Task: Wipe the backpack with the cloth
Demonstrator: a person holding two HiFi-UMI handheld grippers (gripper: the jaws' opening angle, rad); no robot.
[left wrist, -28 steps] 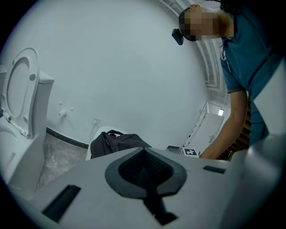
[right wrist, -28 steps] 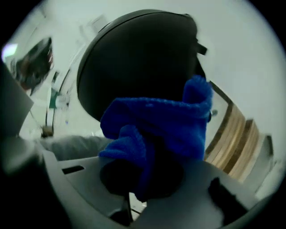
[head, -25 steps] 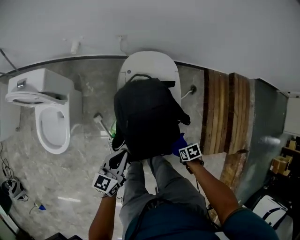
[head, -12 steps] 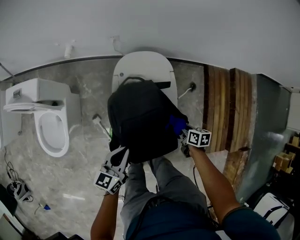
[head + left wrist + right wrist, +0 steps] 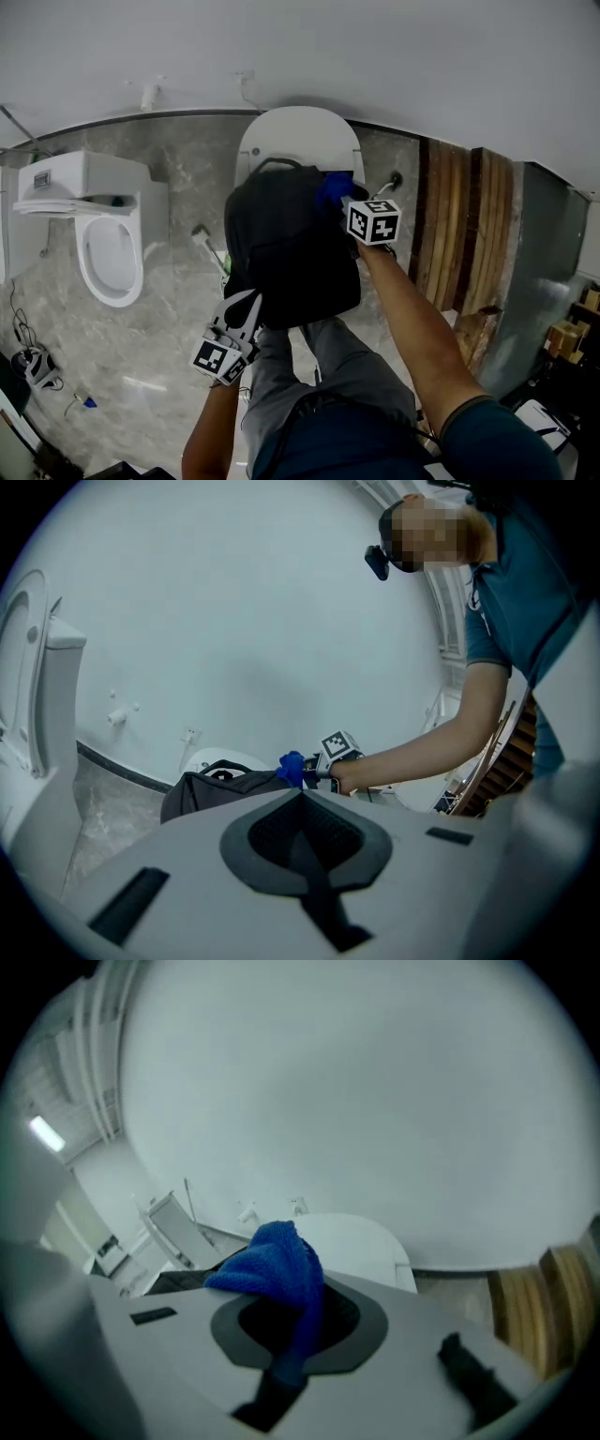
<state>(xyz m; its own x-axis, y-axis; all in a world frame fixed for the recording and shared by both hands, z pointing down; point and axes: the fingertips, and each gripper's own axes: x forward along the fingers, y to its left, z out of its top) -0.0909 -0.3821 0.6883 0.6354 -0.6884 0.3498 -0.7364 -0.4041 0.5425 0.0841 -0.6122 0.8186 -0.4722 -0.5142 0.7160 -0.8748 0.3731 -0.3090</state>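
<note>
On the white oval lid by the wall, the black backpack is lying, and its near end is reaching the person's knees. The right gripper is pinching the blue cloth between its jaws and is pressing it on the far right corner of the backpack, near the top handle. In the right gripper view the cloth is bulging out above the jaws. The left gripper is touching the near left corner of the backpack; its jaws are pressed together, and whether any fabric is caught between them cannot be told. To the left, an open toilet is standing on the grey floor.
</note>
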